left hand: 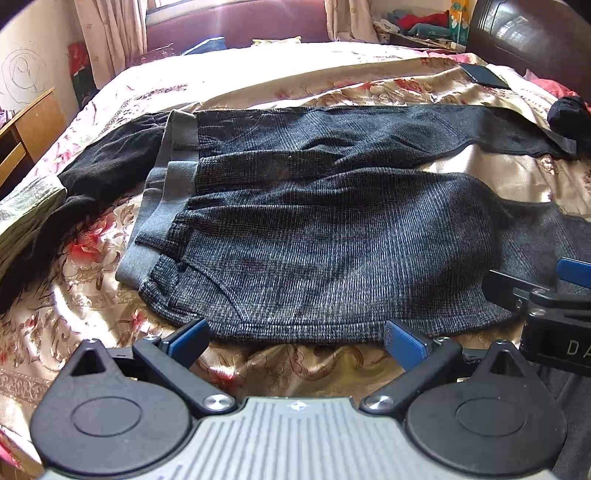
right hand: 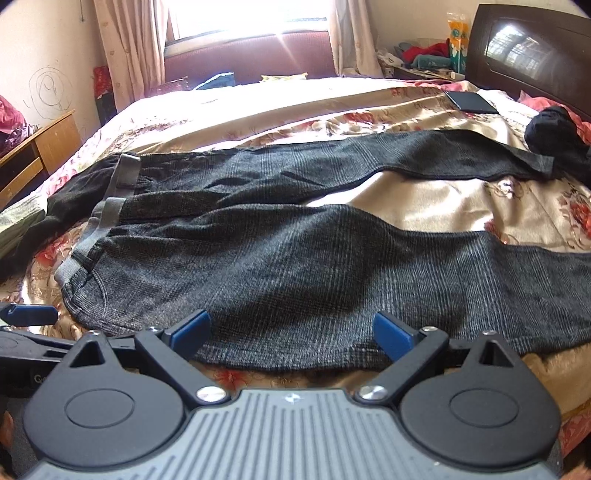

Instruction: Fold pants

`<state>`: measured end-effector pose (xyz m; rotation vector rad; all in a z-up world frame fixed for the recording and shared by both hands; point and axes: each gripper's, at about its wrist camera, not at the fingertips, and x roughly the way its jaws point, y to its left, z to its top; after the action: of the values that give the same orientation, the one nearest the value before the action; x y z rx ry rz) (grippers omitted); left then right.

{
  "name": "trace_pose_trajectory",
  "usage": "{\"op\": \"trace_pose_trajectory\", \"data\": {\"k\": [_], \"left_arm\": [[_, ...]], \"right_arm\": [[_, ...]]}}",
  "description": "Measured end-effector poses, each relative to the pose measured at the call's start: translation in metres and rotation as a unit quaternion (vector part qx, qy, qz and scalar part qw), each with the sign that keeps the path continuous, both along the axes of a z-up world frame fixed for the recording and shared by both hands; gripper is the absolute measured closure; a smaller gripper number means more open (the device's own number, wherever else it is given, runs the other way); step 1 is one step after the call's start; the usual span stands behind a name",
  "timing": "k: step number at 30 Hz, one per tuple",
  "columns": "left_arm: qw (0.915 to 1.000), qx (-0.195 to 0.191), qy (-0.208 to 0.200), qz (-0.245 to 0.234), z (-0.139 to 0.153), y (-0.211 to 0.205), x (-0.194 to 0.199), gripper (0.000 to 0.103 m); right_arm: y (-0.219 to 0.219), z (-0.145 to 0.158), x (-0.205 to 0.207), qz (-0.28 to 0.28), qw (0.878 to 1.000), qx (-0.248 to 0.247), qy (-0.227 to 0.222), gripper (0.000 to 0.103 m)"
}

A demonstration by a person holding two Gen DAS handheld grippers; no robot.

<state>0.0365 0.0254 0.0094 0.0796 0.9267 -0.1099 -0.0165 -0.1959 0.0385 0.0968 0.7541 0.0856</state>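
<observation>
Dark grey checked pants [left hand: 314,229] [right hand: 295,266] lie flat on the floral bedspread [left hand: 258,85], grey waistband [left hand: 159,206] to the left, both legs running right with a gap of bedspread between them. My left gripper [left hand: 295,338] hovers open at the near hem by the hip, its blue fingertips [left hand: 190,338] just over the pants' edge. Further right along the near leg, my right gripper [right hand: 293,332] is open too, straddling the near edge of the cloth. Each gripper shows at the edge of the other's view: the right gripper [left hand: 546,291], the left gripper [right hand: 26,317].
A black garment [left hand: 96,162] lies left of the waistband, and a black bundle [left hand: 567,114] sits by the far leg's end. A dark flat phone or case [left hand: 484,75] rests near the headboard [left hand: 532,33]. A wooden desk [left hand: 26,129] stands at the left.
</observation>
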Motion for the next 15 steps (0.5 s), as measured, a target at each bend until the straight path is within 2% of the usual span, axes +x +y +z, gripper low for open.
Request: {"op": "trace_pose_trajectory", "data": {"k": [3,8,12,15], "left_arm": [[0.9995,0.001,-0.019,-0.027,0.006,0.007,0.021,0.0],[0.9965,0.039,-0.055,-0.05,0.01,0.029,0.083,0.0],[0.9922,0.065,-0.079,-0.072,0.01,0.053,0.162,0.0],[0.9881,0.083,-0.09,-0.093,0.007,0.07,0.219,0.005]], "right_arm": [[0.003,0.004,0.028,0.032,0.999,-0.009,-0.006,0.008],[0.012,0.004,0.11,0.116,0.992,-0.042,-0.01,0.01],[0.026,0.007,0.199,0.191,0.977,-0.081,-0.04,0.013],[0.043,0.0,0.268,0.259,0.958,-0.115,-0.05,0.016]]}}
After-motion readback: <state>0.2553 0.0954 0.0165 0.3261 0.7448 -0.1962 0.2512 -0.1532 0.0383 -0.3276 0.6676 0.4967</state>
